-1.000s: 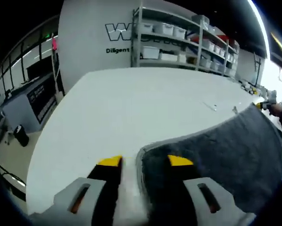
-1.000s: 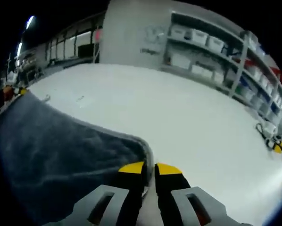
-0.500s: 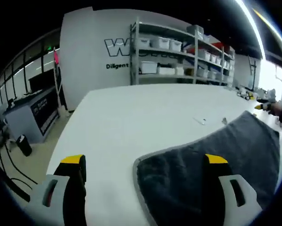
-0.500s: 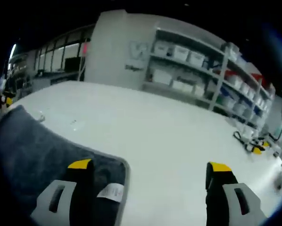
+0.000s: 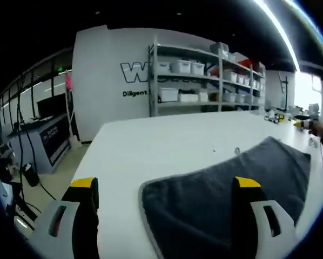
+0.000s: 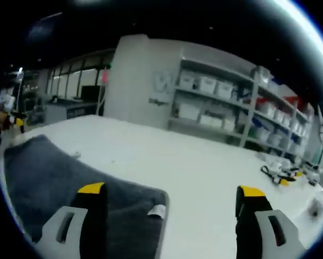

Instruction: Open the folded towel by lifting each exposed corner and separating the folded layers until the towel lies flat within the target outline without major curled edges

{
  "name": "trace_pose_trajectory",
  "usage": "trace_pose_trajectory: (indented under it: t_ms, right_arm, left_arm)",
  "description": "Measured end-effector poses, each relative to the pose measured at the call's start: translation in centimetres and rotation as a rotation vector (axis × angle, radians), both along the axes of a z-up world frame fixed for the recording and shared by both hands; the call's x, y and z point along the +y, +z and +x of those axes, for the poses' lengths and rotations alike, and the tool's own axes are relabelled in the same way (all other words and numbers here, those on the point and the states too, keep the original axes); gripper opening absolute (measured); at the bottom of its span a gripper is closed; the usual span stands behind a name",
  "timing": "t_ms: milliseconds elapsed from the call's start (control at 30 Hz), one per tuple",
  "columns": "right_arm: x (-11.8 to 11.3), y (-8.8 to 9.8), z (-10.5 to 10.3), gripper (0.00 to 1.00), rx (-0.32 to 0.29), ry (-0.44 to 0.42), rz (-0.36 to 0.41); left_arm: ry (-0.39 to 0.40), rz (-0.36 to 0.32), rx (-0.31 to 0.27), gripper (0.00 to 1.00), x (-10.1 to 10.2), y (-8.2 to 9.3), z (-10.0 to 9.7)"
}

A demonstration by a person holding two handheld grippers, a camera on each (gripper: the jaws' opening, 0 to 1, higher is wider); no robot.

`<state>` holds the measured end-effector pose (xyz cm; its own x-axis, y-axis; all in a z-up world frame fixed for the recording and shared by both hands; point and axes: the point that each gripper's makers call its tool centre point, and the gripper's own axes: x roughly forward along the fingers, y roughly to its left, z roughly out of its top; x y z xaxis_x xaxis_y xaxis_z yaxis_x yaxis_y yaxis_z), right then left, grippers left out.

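On the left, the left gripper (image 5: pixel 162 186) has its jaws wide apart and holds nothing. It hangs just over the near left corner of the dark grey towel (image 5: pixel 226 189). The towel lies spread on the big white table (image 5: pixel 150 140). Its pale edge curves around that corner and looks flat, not curled.

To do this step well, I think both grippers should lift straight up and away, so a jaw does not catch the cloth and drag it. Then look along each edge for a curl or a folded flap. If one is found, pinch only the top layer at its corner and pull it out low and slow. I cannot see a target outline on the table, so I cannot tell if the towel sits inside it.

The towel's long side seems to run from the left gripper across to the right gripper, along the near side of the table.

On the right, the right gripper (image 6: pixel 171 188) also has its jaws wide apart and holds nothing. The towel's other near corner (image 6: pixel 150 202) lies between them, with a small white tag (image 6: pixel 159 211) at the edge. Shelves with white bins (image 6: pixel 215 86) stand behind the table.
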<state>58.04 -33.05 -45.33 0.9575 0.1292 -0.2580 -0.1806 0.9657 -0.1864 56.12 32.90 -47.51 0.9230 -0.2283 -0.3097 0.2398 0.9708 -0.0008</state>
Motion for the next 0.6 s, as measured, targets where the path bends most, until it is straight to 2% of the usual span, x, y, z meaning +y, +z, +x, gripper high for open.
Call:
trace_pose_trajectory:
  t_ms: [133, 200, 233, 367, 467, 600]
  right_arm:
    - [1.5, 1.0, -3.6, 1.0, -0.012, 0.026, 0.012]
    - [1.9, 2.1, -5.4, 1.0, -0.058, 0.042, 0.038]
    - [1.9, 2.1, -5.9, 1.0, -0.062, 0.042, 0.04]
    - [2.1, 1.8, -8.2, 1.0, -0.074, 0.049, 0.042]
    - [2.6, 1.3, -9.6, 1.0, -0.072, 0.064, 0.036]
    - [3.1, 0.8, -11.5, 1.0, -0.074, 0.078, 0.046]
  left_arm:
    - [-0.026, -0.027, -0.037, 1.0, -1.3, 1.6, -3.1]
    - [-0.04, -0.028, -0.056, 1.0, -2.0, 2.1, -4.7]
    - [-0.045, -0.03, -0.064, 1.0, -2.3, 2.3, -5.4]
    - [-0.076, -0.035, -0.08, 1.0, -3.6, 2.6, -8.1]
    - [-0.089, -0.011, -0.094, 1.0, -6.2, 2.5, -10.9]
    - [-0.08, -0.009, -0.116, 1.0, -7.1, 2.8, -12.9]
